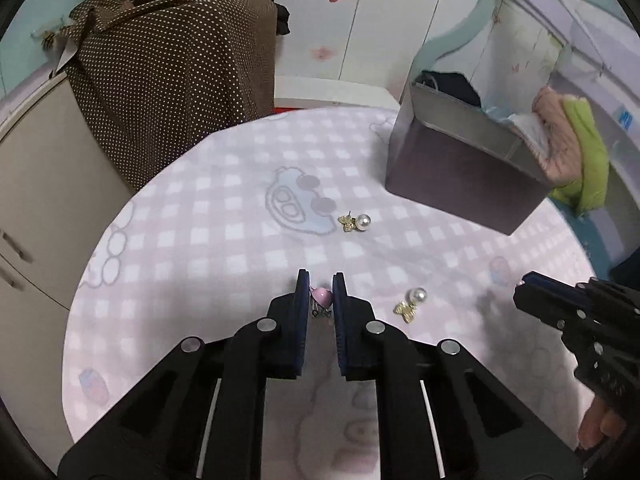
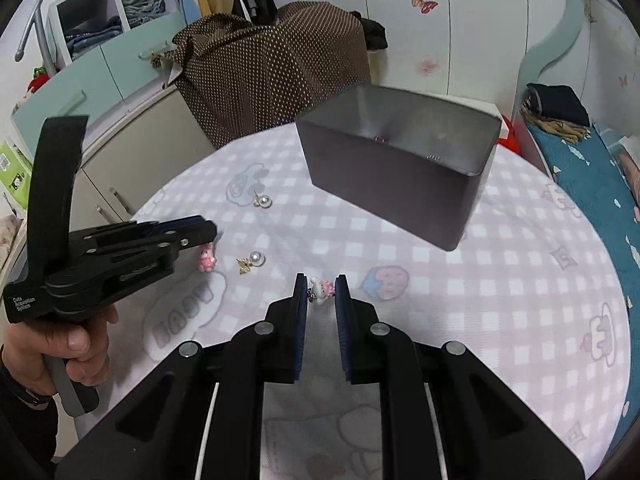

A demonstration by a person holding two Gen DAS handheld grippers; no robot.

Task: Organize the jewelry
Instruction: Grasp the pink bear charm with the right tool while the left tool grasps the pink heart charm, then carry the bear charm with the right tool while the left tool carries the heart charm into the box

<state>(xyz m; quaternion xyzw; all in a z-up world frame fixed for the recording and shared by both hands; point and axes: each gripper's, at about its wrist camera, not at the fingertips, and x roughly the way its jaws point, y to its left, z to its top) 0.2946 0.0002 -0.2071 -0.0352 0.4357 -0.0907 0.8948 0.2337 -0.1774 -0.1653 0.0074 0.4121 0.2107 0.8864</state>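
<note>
Jewelry: bunny charm [image 2: 322, 289] between right tool [image 2: 321, 294] pads, table centre.

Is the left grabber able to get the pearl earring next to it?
Probably not right now: the left gripper already holds a pink charm. The pearl earring lies uncovered on the blanket nearby.

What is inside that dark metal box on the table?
The box is open-topped. Its shiny inner walls show, with small fittings near the rim. Its floor is hidden by the front wall, so any jewelry inside cannot be seen.
</note>
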